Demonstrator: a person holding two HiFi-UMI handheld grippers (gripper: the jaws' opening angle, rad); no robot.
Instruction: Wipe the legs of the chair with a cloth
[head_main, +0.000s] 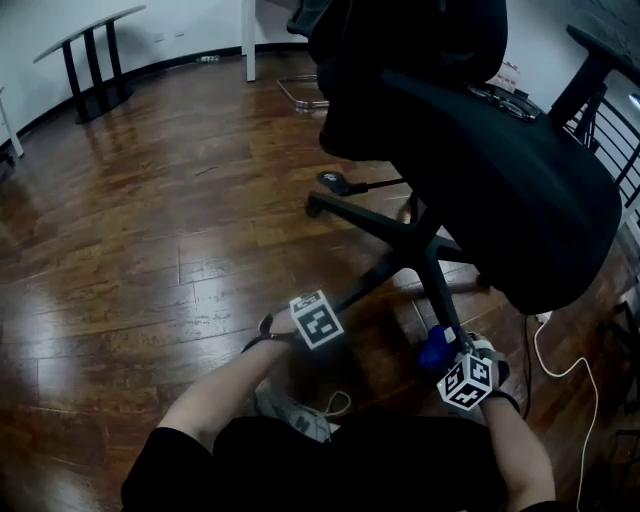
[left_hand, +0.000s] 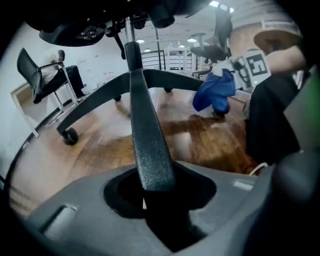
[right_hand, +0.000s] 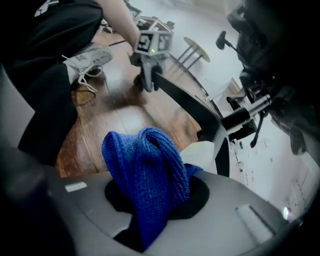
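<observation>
Chair leg sits clamped in your left gripper, blue cloth pinched in your right gripper, wiping seemingly unstarted, so bring cloth onto that leg.

Looks like an office. Shown by the black swivel chair on its castered star base, a glossy plank floor, a curved surface on black legs by the white wall, and more task chairs under ceiling lights.
</observation>
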